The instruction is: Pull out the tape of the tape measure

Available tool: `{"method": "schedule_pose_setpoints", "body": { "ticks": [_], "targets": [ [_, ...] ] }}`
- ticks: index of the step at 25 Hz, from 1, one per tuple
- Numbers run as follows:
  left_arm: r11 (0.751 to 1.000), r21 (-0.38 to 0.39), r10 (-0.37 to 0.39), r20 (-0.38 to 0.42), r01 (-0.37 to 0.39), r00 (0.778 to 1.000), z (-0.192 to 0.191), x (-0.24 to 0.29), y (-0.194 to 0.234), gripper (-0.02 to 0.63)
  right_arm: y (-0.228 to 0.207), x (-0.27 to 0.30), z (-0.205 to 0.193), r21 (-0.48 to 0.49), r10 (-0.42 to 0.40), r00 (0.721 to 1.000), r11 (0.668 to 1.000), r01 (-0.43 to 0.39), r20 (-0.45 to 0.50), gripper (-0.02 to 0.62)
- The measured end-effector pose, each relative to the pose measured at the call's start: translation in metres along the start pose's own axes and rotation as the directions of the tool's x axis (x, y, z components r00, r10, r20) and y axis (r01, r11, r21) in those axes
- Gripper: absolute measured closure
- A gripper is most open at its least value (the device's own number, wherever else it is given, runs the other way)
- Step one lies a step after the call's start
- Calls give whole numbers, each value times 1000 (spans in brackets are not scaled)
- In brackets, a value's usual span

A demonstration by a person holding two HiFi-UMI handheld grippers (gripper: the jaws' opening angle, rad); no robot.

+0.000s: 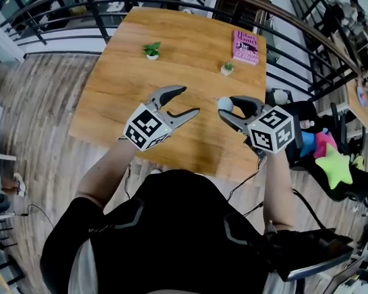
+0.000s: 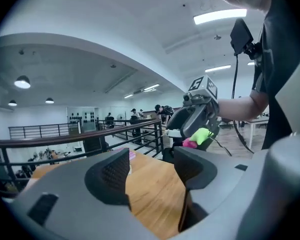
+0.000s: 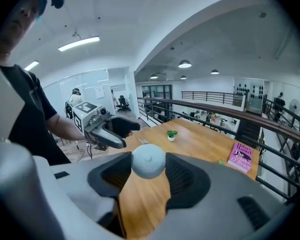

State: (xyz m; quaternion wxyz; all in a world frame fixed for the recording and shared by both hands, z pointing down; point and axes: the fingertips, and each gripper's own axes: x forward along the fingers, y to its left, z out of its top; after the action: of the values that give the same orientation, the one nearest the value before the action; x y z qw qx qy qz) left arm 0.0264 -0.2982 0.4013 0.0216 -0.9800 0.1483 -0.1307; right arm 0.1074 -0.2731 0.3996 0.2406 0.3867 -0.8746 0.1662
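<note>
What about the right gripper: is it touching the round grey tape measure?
Touching. The right gripper view shows the right gripper pinching the round grey tape measure from both sides.

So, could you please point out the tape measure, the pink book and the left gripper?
tape measure (image 3: 149, 164), right gripper view, centre of its round case.
pink book (image 1: 246, 46), head view, middle of its cover.
left gripper (image 1: 191, 100), head view, midway between its two tips.

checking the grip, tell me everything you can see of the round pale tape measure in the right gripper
The round pale grey-blue tape measure looks like smooth matte plastic, with a dimple in its facing side. No tape shows pulled out. It is pinched on both sides between the tips of the right gripper, up in the air above the wooden table.
</note>
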Motion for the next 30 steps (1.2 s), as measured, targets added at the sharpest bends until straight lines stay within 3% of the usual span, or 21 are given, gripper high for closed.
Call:
{"method": "schedule_pose_setpoints", "body": {
  "ticks": [2,6,9,16,23,30],
  "targets": [
    [997,73,-26,-2,26,1000,8,6,-8,350,9,-2,3,-11,29,1000,1000,-29,-10,372],
    [982,160,-96,-14,97,995,16,11,-33,359,28,-2,1,-45,63,997,997,-65,-38,371],
    [965,237,-106,-30,110,994,18,11,-43,405,36,-3,-1,-53,92,994,994,-95,-52,372],
    [933,333,-118,-72,135,990,18,10,-54,480,43,1,-4,-69,137,986,987,-144,-97,371],
    [948,296,-96,-83,117,992,12,9,-54,558,44,8,-4,-75,162,980,982,-171,-111,371],
    [983,150,-94,-70,104,993,11,2,-49,569,47,14,-2,-64,202,975,976,-209,-96,372]
  ]
}}
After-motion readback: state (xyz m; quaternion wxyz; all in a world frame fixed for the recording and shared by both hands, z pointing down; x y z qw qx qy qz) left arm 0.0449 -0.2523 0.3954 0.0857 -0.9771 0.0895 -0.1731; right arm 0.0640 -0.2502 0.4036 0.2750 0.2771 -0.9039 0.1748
